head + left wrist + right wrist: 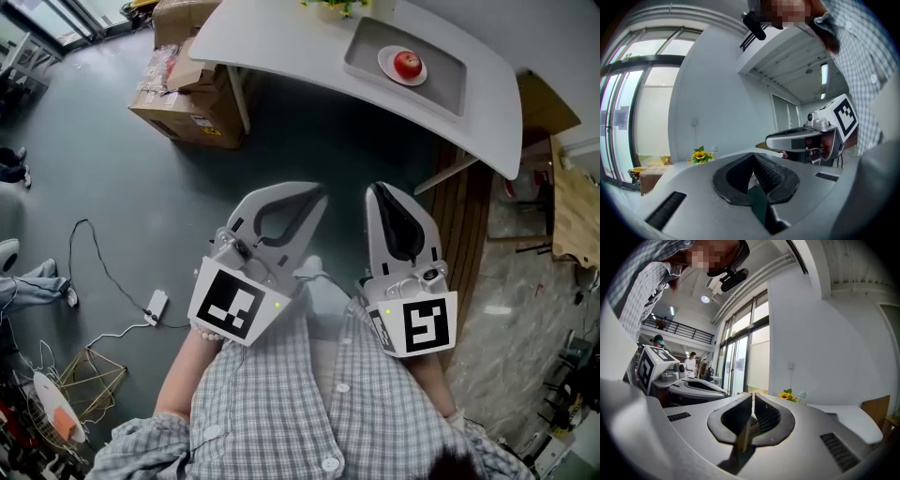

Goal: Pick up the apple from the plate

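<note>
Item: apple [407, 64], red, one, resting on a small white plate [384, 59], which lies in a grey tray [445, 80] toward the far side of a white table [281, 42]. Nothing touches the apple, and it is well apart from both tools. Left gripper [312, 199] and right gripper [380, 192] are held side by side close to the person's checked shirt [281, 412], over the floor and short of the table edge. Each has its jaws pressed together with nothing between them. Hazards, as judged: the jaws must be parted before the reach, or the closed tips will only nudge the fruit. A round apple pinched off-centre could squirt out, roll off the plate or drag the plate across the tray. A table leg and cardboard boxes [192, 98] stand along the approach. Views compared: only the head view shows the apple, plate and tray. The left and right gripper views miss them altogether but settle the closed, empty jaws. Both also show a sunflower bunch [699, 155] on the table and tall windows beyond, and each catches the neighbouring gripper alongside.
</note>
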`<state>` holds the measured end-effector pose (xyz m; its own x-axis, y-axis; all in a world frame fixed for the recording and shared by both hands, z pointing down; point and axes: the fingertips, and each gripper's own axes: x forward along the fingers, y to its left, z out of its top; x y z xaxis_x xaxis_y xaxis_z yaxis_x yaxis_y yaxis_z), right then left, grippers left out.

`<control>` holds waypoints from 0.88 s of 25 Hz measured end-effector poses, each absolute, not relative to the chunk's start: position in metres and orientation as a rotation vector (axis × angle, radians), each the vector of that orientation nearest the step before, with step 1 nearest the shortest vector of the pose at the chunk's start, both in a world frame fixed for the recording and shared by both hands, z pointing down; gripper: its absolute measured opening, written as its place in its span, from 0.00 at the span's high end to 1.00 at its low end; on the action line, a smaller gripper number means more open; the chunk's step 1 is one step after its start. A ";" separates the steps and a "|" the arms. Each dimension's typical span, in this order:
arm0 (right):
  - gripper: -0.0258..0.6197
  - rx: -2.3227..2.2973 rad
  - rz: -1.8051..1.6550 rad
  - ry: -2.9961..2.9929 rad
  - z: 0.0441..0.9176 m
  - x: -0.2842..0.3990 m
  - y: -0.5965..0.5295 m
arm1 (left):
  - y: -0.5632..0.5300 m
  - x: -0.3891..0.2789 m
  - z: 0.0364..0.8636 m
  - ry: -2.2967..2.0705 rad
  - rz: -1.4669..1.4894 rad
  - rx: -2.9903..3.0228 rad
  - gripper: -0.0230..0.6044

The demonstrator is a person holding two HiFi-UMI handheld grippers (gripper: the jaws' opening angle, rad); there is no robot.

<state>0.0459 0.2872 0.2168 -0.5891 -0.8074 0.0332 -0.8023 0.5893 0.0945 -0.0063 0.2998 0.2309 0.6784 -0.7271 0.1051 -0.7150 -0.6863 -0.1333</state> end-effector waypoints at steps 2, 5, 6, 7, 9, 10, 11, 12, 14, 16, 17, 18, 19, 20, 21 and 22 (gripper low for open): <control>0.91 1.376 -0.092 -2.747 0.217 0.055 0.283 | 0.293 0.003 0.232 1.210 -0.228 -2.805 0.95; 0.91 1.369 -0.076 -2.739 0.221 0.071 0.275 | 0.281 0.018 0.234 1.206 -0.224 -2.811 0.95; 0.91 1.373 -0.077 -2.729 0.222 0.077 0.272 | 0.278 0.022 0.235 1.207 -0.225 -2.816 0.95; 0.91 1.379 -0.079 -2.718 0.224 0.082 0.269 | 0.275 0.025 0.236 1.209 -0.228 -2.820 0.95; 0.91 1.395 -0.079 -2.699 0.226 0.092 0.264 | 0.270 0.032 0.236 1.207 -0.232 -2.825 0.95; 0.91 1.402 -0.076 -2.693 0.227 0.097 0.263 | 0.268 0.036 0.235 1.202 -0.232 -2.827 0.95; 0.91 1.408 -0.072 -2.691 0.227 0.100 0.262 | 0.266 0.039 0.235 1.195 -0.232 -2.829 0.95; 0.91 1.414 -0.070 -2.689 0.227 0.103 0.261 | 0.265 0.041 0.234 1.186 -0.231 -2.831 0.95; 0.91 1.424 -0.077 -2.683 0.227 0.107 0.259 | 0.262 0.046 0.234 1.163 -0.235 -2.834 0.95; 0.91 1.437 -0.095 -2.672 0.226 0.109 0.257 | 0.258 0.049 0.233 1.143 -0.239 -2.835 0.95; 0.91 1.445 -0.107 -2.666 0.226 0.110 0.256 | 0.256 0.051 0.233 1.135 -0.241 -2.835 0.95; 0.91 1.453 -0.121 -2.658 0.226 0.110 0.255 | 0.254 0.052 0.233 1.125 -0.244 -2.834 0.95; 0.91 1.462 -0.139 -2.648 0.226 0.111 0.254 | 0.252 0.053 0.233 1.114 -0.246 -2.831 0.95; 0.91 1.470 -0.160 -2.634 0.227 0.111 0.253 | 0.251 0.054 0.233 1.104 -0.248 -2.828 0.95; 0.91 1.476 -0.180 -2.619 0.227 0.111 0.252 | 0.249 0.055 0.234 1.097 -0.249 -2.828 0.95; 0.91 1.479 -0.196 -2.609 0.227 0.110 0.251 | 0.247 0.056 0.235 1.094 -0.250 -2.829 0.95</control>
